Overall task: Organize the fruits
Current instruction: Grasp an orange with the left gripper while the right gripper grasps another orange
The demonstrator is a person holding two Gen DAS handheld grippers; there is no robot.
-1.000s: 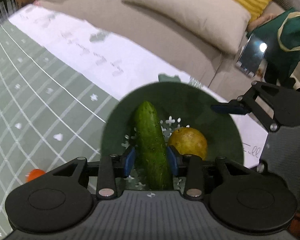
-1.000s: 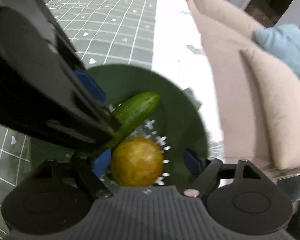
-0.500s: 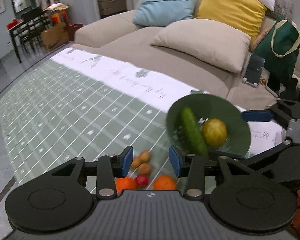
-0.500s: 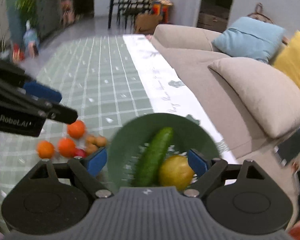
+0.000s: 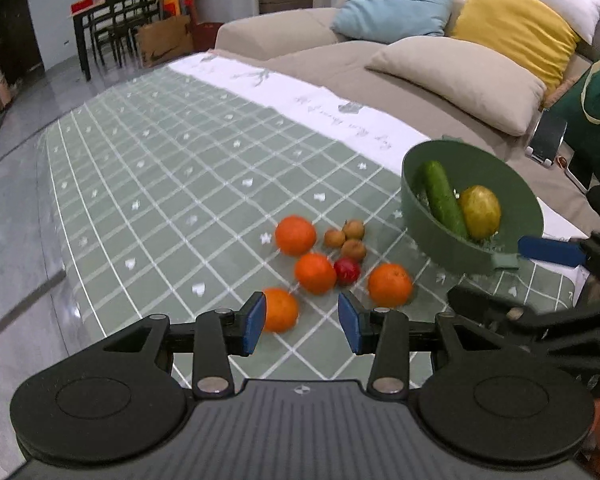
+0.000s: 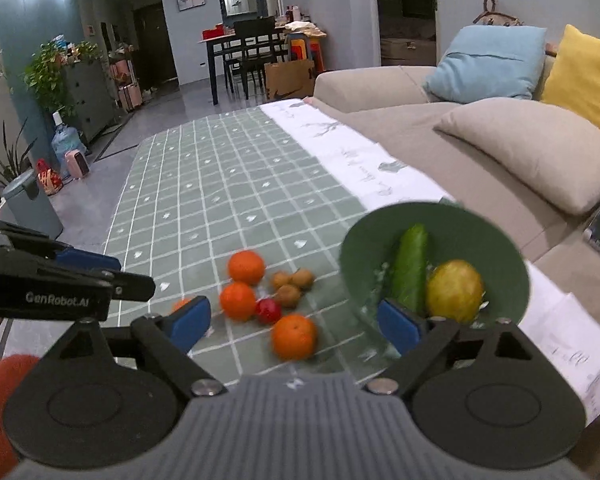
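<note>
A green bowl (image 5: 532, 216) (image 6: 508, 256) stands on the checked table and holds a cucumber (image 5: 442, 198) (image 6: 410, 268) and a yellow fruit (image 5: 480, 212) (image 6: 454, 290). Left of it lie several oranges (image 5: 315, 273) (image 6: 294, 337), three small brown fruits (image 5: 354, 229) (image 6: 288, 295) and a small red fruit (image 5: 347, 271) (image 6: 269, 311). My left gripper (image 5: 302, 322) is open and empty, above the table short of the oranges. My right gripper (image 6: 294, 322) is open and empty, near the bowl; one blue pad (image 5: 550, 250) shows beside the bowl's rim.
A beige sofa (image 5: 420, 92) with cushions runs along the table's far side. A white cloth strip (image 5: 320, 100) covers the far table edge. A green bag (image 5: 588, 120) and a phone stand (image 5: 546, 140) sit at the right. Dining chairs (image 6: 252, 52) stand far back.
My left gripper let go of the cucumber in the bowl, opened and pulled back and up. My right gripper also pulled back. The fruits on the table came into view.
</note>
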